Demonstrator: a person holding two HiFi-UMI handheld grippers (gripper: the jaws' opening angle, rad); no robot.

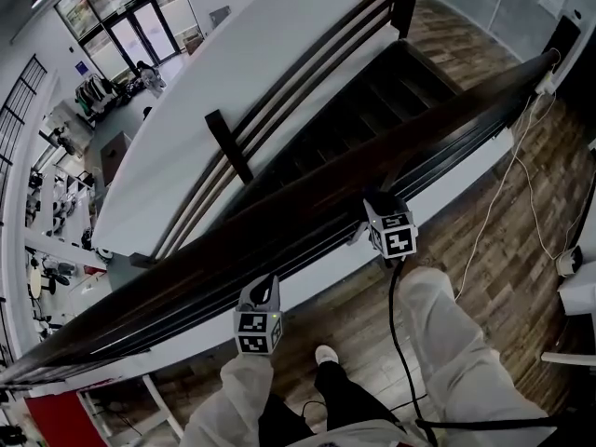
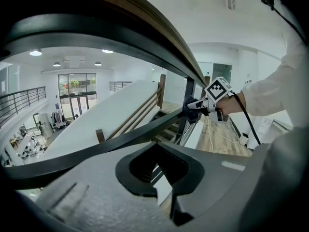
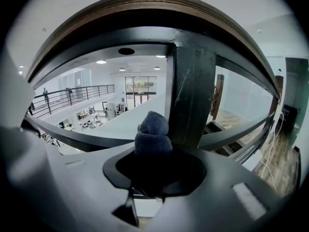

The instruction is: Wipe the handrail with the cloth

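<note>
Cloth [image 3: 152,135] sits clenched in right tool [image 3: 153,166] at handrail [image 1: 307,226]; left tool [image 2: 159,172] closed, empty.

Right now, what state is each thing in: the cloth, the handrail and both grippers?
Cloth: bunched, clamped in the right gripper, below the handrail beside a post.
Right gripper: shut on the cloth.
Left gripper: shut, holding nothing.
Handrail: cloth not on its top.
</note>
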